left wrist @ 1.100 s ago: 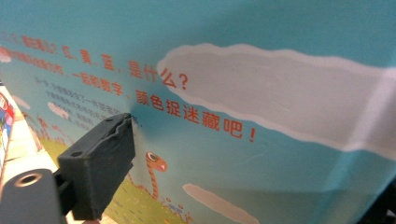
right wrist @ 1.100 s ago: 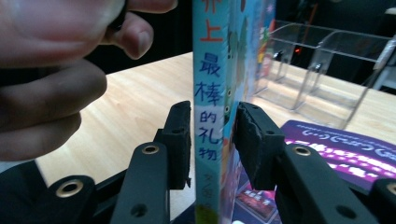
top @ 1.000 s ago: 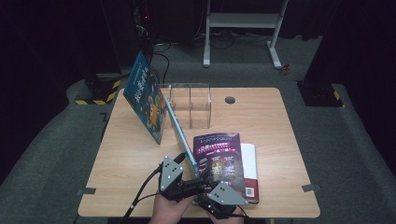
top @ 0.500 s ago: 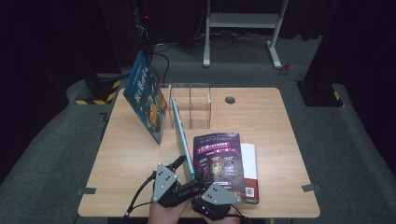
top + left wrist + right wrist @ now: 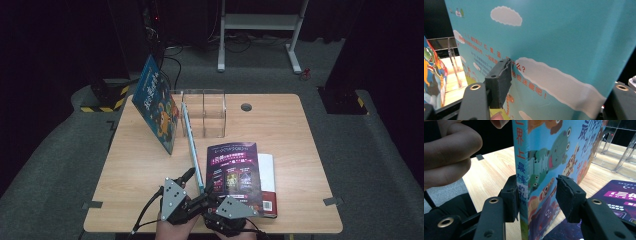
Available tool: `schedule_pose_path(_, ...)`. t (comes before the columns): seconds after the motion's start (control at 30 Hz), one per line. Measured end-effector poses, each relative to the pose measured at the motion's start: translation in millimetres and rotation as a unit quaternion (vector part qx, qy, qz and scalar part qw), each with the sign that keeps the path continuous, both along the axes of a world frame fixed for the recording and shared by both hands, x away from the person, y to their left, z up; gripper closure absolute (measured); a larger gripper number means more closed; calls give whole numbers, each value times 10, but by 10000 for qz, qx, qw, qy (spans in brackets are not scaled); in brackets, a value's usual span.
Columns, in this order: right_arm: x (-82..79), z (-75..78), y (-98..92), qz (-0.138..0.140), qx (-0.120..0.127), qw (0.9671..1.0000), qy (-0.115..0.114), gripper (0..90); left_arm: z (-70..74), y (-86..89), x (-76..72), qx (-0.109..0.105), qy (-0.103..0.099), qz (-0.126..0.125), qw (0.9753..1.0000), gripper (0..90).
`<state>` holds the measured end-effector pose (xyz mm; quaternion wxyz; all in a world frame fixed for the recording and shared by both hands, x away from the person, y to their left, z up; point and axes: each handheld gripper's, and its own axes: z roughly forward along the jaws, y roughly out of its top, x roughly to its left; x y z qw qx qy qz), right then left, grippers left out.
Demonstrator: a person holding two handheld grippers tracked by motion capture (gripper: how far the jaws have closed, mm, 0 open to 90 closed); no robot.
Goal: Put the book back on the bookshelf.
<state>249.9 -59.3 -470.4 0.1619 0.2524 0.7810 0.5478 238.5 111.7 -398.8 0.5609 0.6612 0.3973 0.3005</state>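
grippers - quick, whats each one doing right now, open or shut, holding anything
Left gripper: open, jaws wide on either side of the upright book.
Right gripper: open around the book's spine, one pad touching, the other apart.

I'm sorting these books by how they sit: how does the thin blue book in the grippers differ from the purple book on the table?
The thin blue book stands on edge, nearly upright; the purple book lies flat, cover up. The thin blue book sits between the jaws of the left gripper and right gripper; the purple book is untouched, resting on a white book. Both carry printed covers.
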Motion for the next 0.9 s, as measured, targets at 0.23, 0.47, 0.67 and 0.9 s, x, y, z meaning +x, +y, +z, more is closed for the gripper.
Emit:
schedule_pose_path(0.23, -5, 1, 2, 70, 3, 10000, 7, 534, -5, 45, -32, 17, -65, 76, 9999, 377)
schedule_pose_path(0.47, -10, 5, -7, 177, 10, 9998, 64, 525, -5, 97, -63, 40, -93, 138, 9999, 390)
schedule_pose_path(0.67, 7, 14, -57, 347, 199, 9990, 184, 516, 2, 118, -76, 95, -154, 153, 9997, 450)
schedule_pose_path(0.9, 24, 35, -122, 356, 322, 9987, 184, 519, 5, 149, -74, 111, -187, 205, 9996, 478)
